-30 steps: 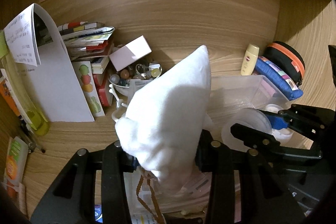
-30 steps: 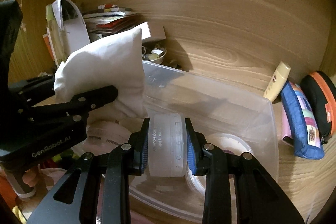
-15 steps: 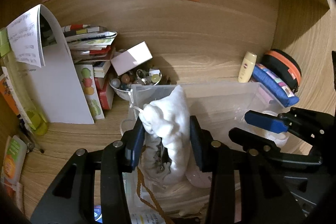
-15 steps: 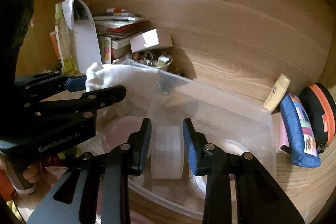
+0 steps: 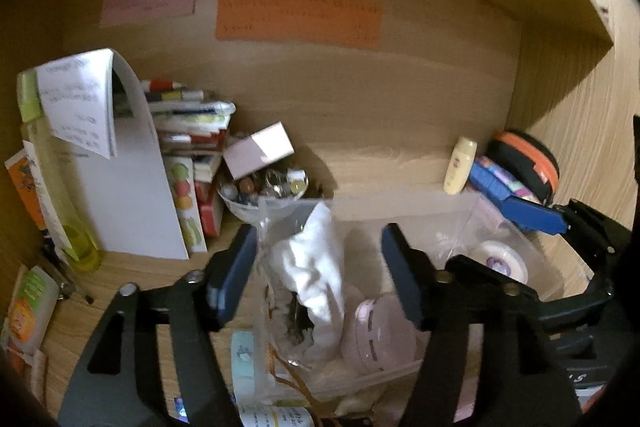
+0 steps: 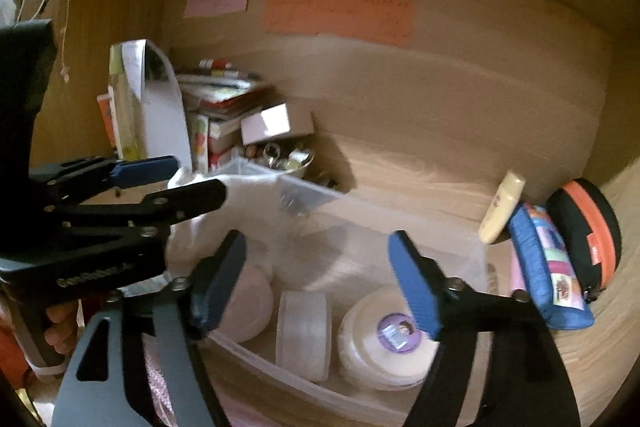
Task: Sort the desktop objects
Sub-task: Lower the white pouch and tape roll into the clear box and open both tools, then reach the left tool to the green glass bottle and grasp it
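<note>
Now that both of my tools stand with jaws wide apart, having just been opening, nothing is clamped in either. The left gripper (image 5: 318, 267) hangs over the clear plastic bin (image 6: 400, 227), and the white cloth pouch (image 5: 316, 267) lies slumped inside it between my open jaws, untouched by the pads. The right gripper (image 6: 316, 279) frames the translucent round box (image 6: 303, 333), which stands on edge on the bin floor beside a white jar with a purple label (image 6: 386, 341) and a pale pink round case (image 6: 250, 301).

I judge these 4 sorted. Left over, as far as I can see, are the cream tube (image 5: 460, 165), the blue patchwork pouch (image 6: 548, 267) and the black-and-orange case (image 6: 584, 227) on the worktop to the right, well apart from my jaws, and the bowl of small bits (image 5: 266, 189) behind the bin.
</note>
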### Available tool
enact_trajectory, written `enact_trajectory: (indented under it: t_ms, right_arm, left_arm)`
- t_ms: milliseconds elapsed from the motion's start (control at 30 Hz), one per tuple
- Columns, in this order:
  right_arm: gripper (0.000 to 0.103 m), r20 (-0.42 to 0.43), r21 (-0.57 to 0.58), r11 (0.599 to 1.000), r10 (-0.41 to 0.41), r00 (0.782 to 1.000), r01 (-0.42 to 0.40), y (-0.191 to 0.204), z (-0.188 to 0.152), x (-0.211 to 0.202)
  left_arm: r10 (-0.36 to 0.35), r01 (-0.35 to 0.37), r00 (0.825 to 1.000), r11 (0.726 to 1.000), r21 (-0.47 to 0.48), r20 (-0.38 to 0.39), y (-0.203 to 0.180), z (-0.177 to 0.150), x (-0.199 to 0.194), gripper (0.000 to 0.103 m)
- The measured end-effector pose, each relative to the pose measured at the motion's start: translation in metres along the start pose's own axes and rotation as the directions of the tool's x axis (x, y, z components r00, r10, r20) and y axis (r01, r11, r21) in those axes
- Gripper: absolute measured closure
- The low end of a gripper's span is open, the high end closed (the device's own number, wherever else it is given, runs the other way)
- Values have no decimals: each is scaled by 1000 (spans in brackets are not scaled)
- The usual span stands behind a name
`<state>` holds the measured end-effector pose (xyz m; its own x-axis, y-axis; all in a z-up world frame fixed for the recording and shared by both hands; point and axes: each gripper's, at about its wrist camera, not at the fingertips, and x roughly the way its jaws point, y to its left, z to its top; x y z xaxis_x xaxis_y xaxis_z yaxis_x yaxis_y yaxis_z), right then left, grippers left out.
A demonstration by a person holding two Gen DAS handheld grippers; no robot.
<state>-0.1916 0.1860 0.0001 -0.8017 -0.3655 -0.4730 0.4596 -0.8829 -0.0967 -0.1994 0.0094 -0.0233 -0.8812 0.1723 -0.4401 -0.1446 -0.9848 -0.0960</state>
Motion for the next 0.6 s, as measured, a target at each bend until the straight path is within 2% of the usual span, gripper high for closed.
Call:
enact_trajectory:
  t_ms: [100,200,300,400,500,600]
  right_arm:
    - [17,19,17,1000,-7,1000,7,-4,2,-4]
    - [16,26,38,999,-14,1000,13,-9,3,-6]
    - [15,24,55,998,-31,999,30,-12,4,-8]
    - [15,46,57,997,-48,998,46,-14,4,-15]
    - [15,87,71,997,-38,995,32,-18,6,-30]
    - [15,124,95,995,-17,992,5,-23,7,-52]
  left_arm:
    - [13,-13,999,1000,-2,43,0,2,-10,12]
    - [9,-10,997,1000,22,73,-5,4,-20,5]
    - [0,-5,996,999,52,94,-10,5,-28,2]
    - [-50,48,997,998,36,63,-7,7,-35,2]
    - [-65,64,997,998,18,44,-5,6,-47,2]
    - [-24,20,998,998,66,59,-8,1,-67,2]
